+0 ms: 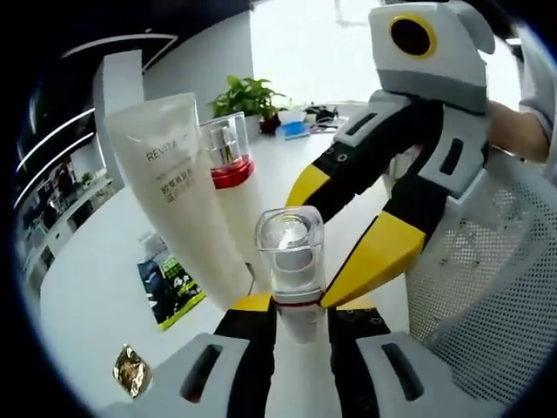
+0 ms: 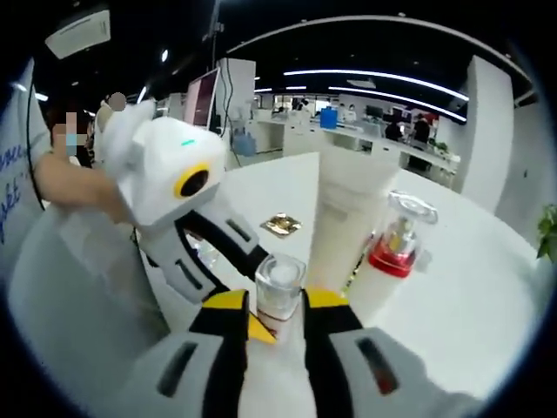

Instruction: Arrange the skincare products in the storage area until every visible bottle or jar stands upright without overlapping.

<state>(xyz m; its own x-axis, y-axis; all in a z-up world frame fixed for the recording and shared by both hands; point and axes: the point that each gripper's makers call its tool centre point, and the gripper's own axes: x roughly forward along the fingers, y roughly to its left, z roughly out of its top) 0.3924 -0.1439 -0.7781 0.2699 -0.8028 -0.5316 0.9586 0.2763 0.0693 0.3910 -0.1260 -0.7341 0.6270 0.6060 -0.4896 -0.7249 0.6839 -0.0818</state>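
Note:
A small bottle [image 1: 291, 261] with a clear square cap and a red band is held over the white table [image 1: 96, 287]. My left gripper [image 1: 300, 305] is shut on its lower body. My right gripper [image 1: 310, 252] reaches in from the right, its yellow jaws on either side of the same bottle. In the right gripper view the bottle [image 2: 280, 287] sits pinched between the right gripper [image 2: 278, 303], and the left gripper [image 2: 261, 296] comes in from the left. A white tube [image 1: 178, 183] [image 2: 348, 209] stands upright beside a taller red-banded bottle [image 1: 228, 157] [image 2: 396, 235].
A white mesh basket [image 1: 487, 261] stands on the right. A green and black packet [image 1: 170, 287] and a gold foil sachet [image 1: 130, 370] [image 2: 283, 225] lie on the table. A potted plant [image 1: 248, 96] stands at the far edge. A person's hand [image 1: 513, 131] holds the right gripper.

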